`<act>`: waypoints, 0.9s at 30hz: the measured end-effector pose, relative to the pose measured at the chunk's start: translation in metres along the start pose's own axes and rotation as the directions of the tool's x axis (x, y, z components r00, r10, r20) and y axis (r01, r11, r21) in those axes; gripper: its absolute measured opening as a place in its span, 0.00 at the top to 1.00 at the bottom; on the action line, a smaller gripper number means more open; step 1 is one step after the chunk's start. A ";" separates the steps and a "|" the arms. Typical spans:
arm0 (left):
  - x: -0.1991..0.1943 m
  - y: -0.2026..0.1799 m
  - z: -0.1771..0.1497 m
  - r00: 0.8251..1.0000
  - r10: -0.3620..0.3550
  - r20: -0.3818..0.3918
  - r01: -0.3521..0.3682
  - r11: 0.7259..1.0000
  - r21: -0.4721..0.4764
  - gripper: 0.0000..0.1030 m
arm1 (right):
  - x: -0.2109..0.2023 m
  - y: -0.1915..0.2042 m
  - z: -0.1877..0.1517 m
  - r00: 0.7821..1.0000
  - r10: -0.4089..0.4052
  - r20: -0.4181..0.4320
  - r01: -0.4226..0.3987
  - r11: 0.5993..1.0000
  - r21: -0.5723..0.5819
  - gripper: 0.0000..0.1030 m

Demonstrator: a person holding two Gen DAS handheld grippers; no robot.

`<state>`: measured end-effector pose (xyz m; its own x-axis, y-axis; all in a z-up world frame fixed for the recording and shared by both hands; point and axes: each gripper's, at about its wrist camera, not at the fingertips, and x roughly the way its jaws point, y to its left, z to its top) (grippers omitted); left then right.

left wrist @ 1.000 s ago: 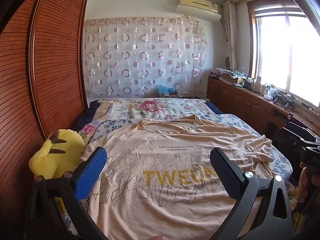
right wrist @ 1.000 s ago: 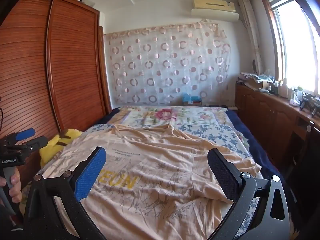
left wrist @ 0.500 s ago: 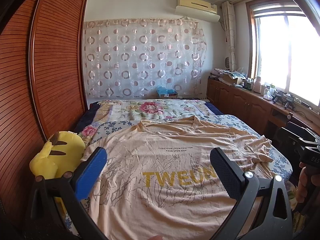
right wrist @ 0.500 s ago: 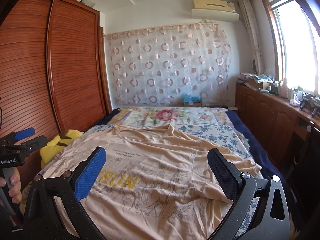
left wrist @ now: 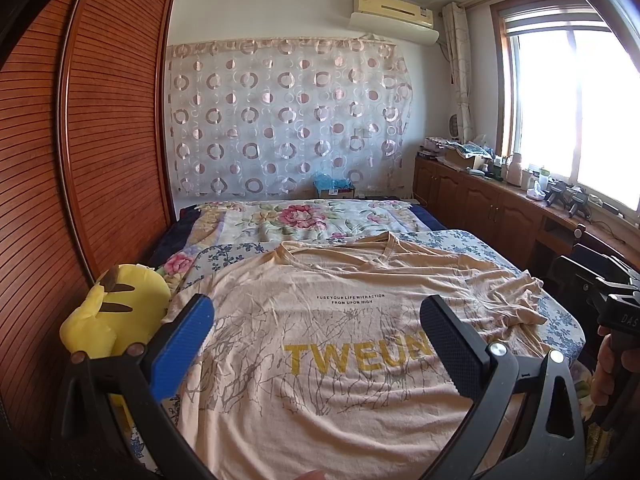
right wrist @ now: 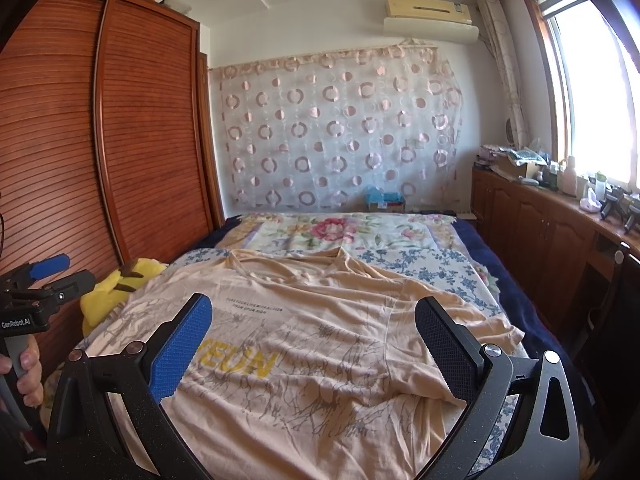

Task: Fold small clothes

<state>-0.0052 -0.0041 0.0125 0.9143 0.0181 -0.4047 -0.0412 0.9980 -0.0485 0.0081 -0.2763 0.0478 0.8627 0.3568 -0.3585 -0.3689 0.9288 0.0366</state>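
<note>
- The left gripper (left wrist: 316,322) is hovering above the near half of the peach T-shirt (left wrist: 340,344), its fingers spread wide with nothing between them, one pad blue and the other black.
- The right gripper (right wrist: 314,322) is hanging over the same shirt further to the right, its fingers likewise splayed apart and gripping nothing.
- The T-shirt is lying face up and spread out on the bed (left wrist: 460,240), collar pointing toward the far wall, its right sleeve (right wrist: 472,320) rumpled near the bed's edge.
- A hand (right wrist: 24,372) is wrapping around the left gripper's handle at the left border of the right wrist view; only fingers are showing.
- Another hand (left wrist: 604,368) is holding the right gripper's handle at the right border of the left wrist view, mostly cut off.
- The black finger is covering the end of the yellow lettering in the left view; the blue finger is hiding its start in the right view.
- A yellow plush toy (left wrist: 120,312) is sitting beside the shirt's left sleeve, partly blocked by the gripper frame.
</note>
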 end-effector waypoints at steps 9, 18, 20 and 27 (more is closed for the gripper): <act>0.000 -0.001 0.000 1.000 0.001 0.002 -0.001 1.000 0.002 0.00 | 0.000 0.000 0.000 1.000 0.000 0.000 0.000 1.000 0.001 0.00; -0.007 -0.002 0.011 1.000 -0.006 0.006 0.006 1.000 0.005 0.00 | 0.002 -0.001 -0.001 1.000 -0.005 -0.001 0.005 1.000 0.003 0.00; -0.008 -0.001 0.013 1.000 -0.007 0.005 0.007 1.000 0.004 0.00 | 0.002 -0.001 -0.001 1.000 -0.006 0.001 0.006 1.000 0.003 0.00; -0.009 -0.001 0.014 1.000 -0.006 0.006 0.006 1.000 0.005 0.00 | 0.003 -0.002 -0.001 1.000 -0.004 0.002 0.004 1.000 0.004 0.00</act>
<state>-0.0072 -0.0041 0.0291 0.9170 0.0124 -0.3988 -0.0335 0.9984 -0.0460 0.0110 -0.2775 0.0453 0.8648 0.3531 -0.3569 -0.3638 0.9306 0.0391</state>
